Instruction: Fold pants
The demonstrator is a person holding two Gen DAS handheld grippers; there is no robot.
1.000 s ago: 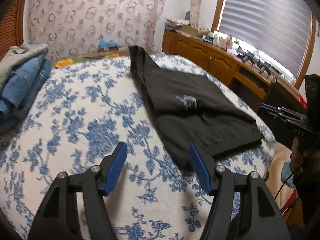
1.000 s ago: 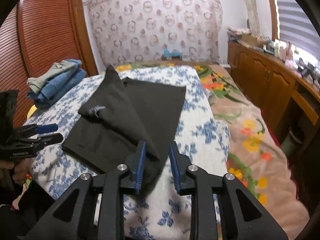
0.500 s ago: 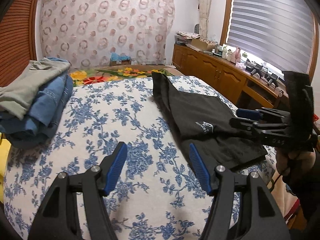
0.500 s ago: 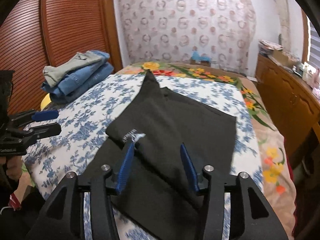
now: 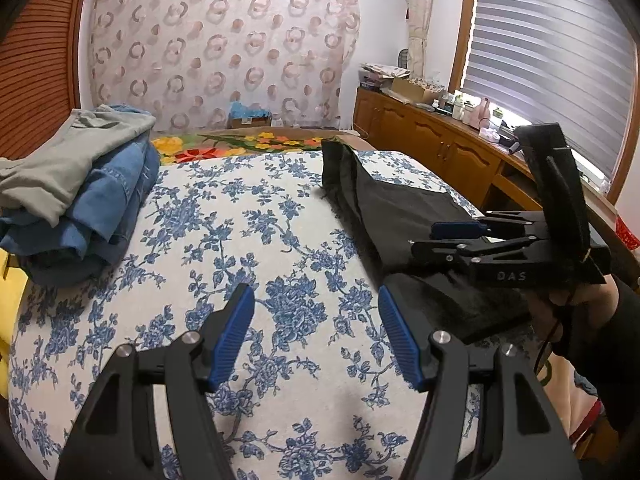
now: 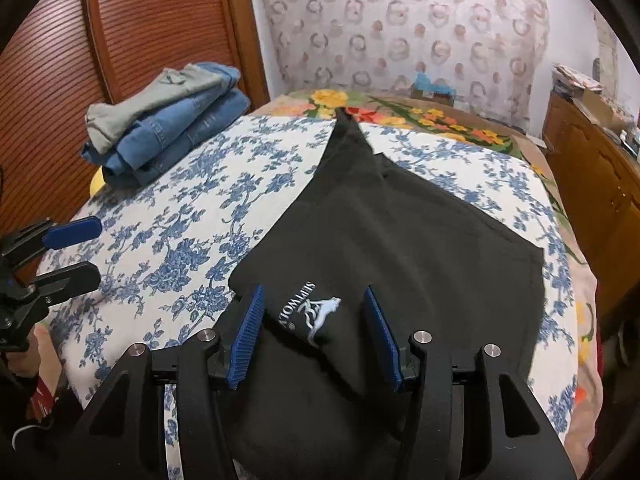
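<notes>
Since a second ago we have let go of the cloth: our right gripper (image 6: 314, 330), then nearly closed on the hem, now stands with its blue-padded fingers spread wide and holding nothing, and it has come forward over the garment. Our left gripper (image 5: 316, 330) has kept the same wide spread, while its view has swung from the garment toward the bare bedspread.

The black, soft-knit folded pants (image 6: 400, 240) lie flat on the blue-and-white floral bedspread (image 6: 192, 240), one layer lapped over another, with a pale printed logo (image 6: 316, 314) showing right between our right gripper's fingers. A narrow end of the pants runs toward 12 o'clock in the right wrist view, and the broad end spreads toward 3 o'clock. In the left wrist view the pants (image 5: 392, 208) sit at 2 o'clock, and our right gripper (image 5: 452, 240) hangs just above their near edge.

Our left gripper hovers over the bedspread (image 5: 240, 240), its pads empty; in the right wrist view it (image 6: 72, 252) shows at 9 o'clock, beside the pants and apart from them.

At 10 o'clock in both views rests a stack of folded blue denim jeans (image 6: 180, 128) topped by a grey-green garment (image 6: 160, 96). Beyond, at 12 o'clock, hangs a ring-patterned curtain (image 5: 224, 48), and a wooden cabinet (image 5: 432, 148) runs along at 2 o'clock.
</notes>
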